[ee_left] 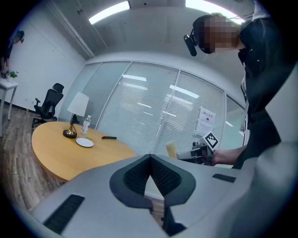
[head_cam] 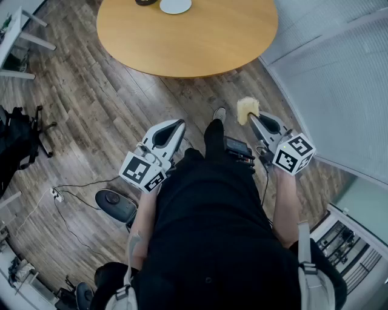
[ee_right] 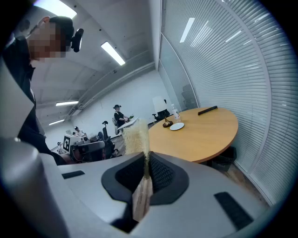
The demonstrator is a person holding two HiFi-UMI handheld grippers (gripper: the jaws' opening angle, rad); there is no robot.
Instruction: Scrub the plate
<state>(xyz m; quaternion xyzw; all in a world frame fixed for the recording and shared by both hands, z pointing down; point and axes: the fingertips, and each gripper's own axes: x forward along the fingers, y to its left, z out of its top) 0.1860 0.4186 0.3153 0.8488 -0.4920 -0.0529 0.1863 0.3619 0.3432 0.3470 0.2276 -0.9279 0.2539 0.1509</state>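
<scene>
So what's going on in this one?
A person stands back from the round table, not yet at the plate lying on it. The right tongs are shut on a yellow sponge; the left tongs are shut and empty. Scrubbing hasn't started.

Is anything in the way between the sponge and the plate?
Nothing visible. Between the sponge in the right gripper and the plate lie only wood floor and bare tabletop; the lamp stands beside it.
</scene>
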